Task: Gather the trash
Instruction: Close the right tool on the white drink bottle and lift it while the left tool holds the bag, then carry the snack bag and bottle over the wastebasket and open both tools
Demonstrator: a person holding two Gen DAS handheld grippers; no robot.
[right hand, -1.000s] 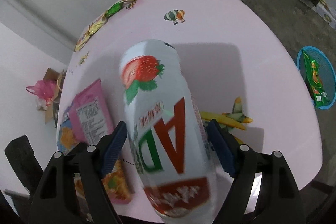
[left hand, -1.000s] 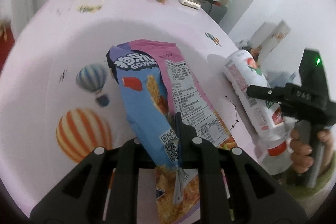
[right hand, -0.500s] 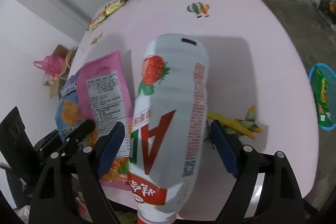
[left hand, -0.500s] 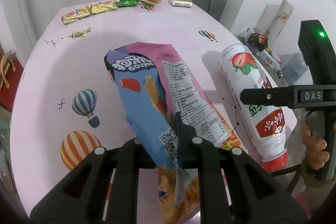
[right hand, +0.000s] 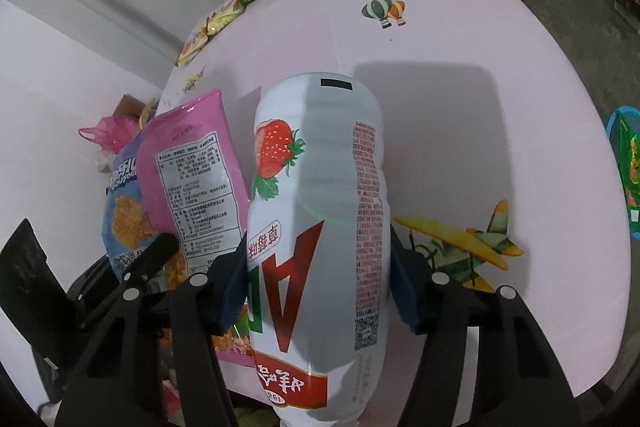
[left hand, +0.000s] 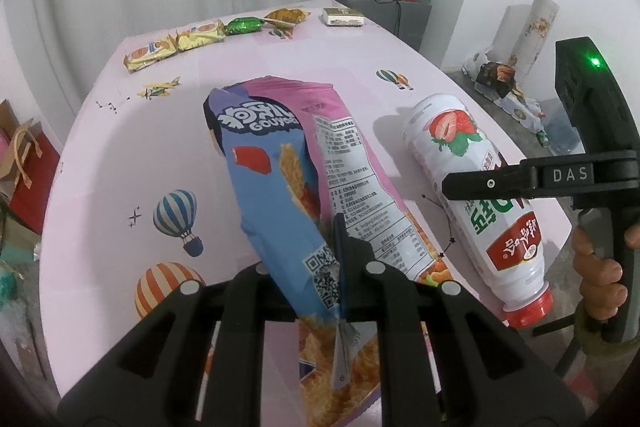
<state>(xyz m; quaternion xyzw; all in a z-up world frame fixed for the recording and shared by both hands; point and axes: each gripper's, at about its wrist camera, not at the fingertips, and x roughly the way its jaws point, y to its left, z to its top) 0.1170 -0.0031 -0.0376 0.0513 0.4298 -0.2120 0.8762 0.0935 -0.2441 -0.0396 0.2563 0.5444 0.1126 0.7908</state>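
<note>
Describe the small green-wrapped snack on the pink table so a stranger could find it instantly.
Start at the pink table and look to its far edge, where a row of snack packets lies. The green wrapper sits between a yellow packet and an orange-brown one, the only shiny green piece there.

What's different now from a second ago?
The right gripper has narrowed around the strawberry drink bottle; its jaws are closing, pads now against its sides. The left gripper stays clamped on the snack bag. Wrappers at the table's far edge are unchanged.
</note>
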